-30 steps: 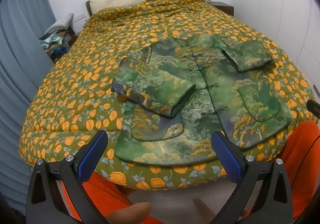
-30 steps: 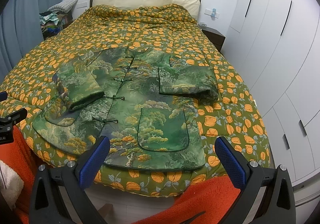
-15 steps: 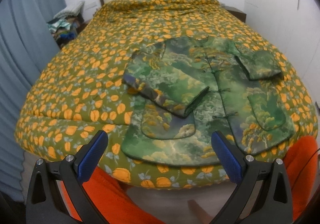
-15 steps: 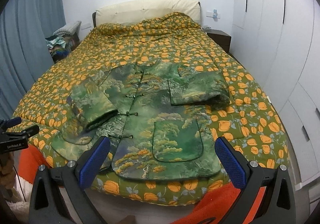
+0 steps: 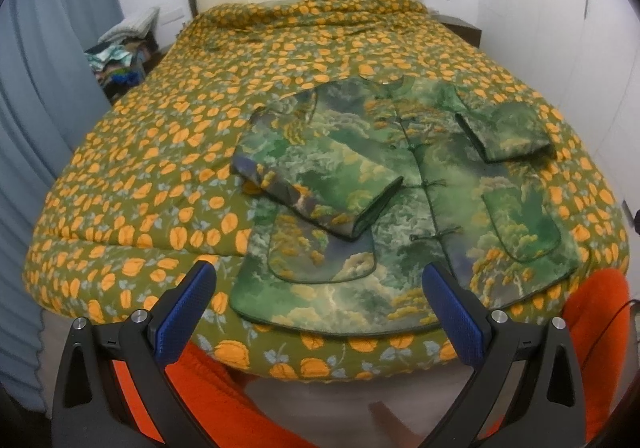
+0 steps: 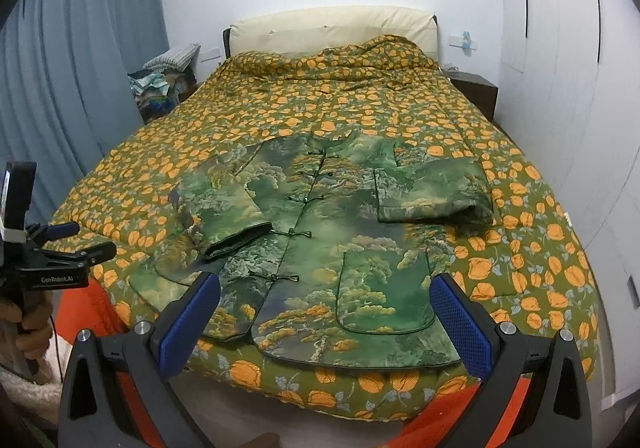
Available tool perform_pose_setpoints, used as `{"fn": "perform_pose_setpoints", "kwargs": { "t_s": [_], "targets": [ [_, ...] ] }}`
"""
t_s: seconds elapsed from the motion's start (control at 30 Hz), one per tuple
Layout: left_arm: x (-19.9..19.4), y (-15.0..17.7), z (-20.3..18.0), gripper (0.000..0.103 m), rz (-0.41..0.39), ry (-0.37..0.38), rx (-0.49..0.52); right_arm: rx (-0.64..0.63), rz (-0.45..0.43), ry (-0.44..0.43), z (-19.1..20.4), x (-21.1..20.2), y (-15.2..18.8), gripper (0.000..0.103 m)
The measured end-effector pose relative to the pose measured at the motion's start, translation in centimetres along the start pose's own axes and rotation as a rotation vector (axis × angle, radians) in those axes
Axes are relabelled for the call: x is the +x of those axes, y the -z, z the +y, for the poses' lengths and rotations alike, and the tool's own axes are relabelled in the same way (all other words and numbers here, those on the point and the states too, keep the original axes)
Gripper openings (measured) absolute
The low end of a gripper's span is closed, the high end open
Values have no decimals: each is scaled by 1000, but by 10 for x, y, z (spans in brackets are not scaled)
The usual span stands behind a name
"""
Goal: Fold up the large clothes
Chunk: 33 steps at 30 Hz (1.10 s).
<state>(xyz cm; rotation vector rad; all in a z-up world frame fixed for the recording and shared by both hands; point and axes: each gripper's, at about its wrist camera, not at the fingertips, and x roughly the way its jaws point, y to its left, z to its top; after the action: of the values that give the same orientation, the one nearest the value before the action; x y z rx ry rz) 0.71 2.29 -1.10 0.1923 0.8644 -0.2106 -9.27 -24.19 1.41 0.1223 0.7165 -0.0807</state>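
A green landscape-print padded jacket (image 5: 404, 207) (image 6: 320, 240) lies flat, front up, near the foot of the bed, with both sleeves folded in across its front. My left gripper (image 5: 318, 288) hangs open just off the bed's foot, in line with the jacket's left hem, holding nothing. My right gripper (image 6: 324, 300) is open too, above the right hem and pocket, and empty. In the right wrist view the left gripper (image 6: 76, 240) shows at the left edge, held by a hand (image 6: 28, 328).
The bed carries an olive quilt (image 5: 160, 167) (image 6: 280, 107) with orange flowers. A cream headboard (image 6: 332, 27) stands at the far end, a pile of clothes (image 6: 164, 87) by blue curtains on the left, a dark nightstand (image 6: 476, 91) and white wardrobe on the right. Orange trousers (image 5: 592, 328) show below.
Both grippers have drawn back and risen from the jacket, so more of the room shows. The jacket lies as before, and both grippers stay open.
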Motion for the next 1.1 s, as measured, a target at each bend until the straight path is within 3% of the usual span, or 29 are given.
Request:
{"fn": "perform_pose_setpoints", "kwargs": {
  "t_s": [0.4,0.8,0.97,1.1],
  "targets": [
    [-3,-2,31,103,-4,4,-89,27,-25,52,-12,-9,-6,103],
    [18,0,41,103,34,29,-70,25,-8,62,-21,3,-7,103],
    [99,4,86,103,201,107,-113,41,43,87,-59,27,-5,103],
    [177,21,107,102,365,142,-129,137,176,83,-121,77,8,103]
  ]
}}
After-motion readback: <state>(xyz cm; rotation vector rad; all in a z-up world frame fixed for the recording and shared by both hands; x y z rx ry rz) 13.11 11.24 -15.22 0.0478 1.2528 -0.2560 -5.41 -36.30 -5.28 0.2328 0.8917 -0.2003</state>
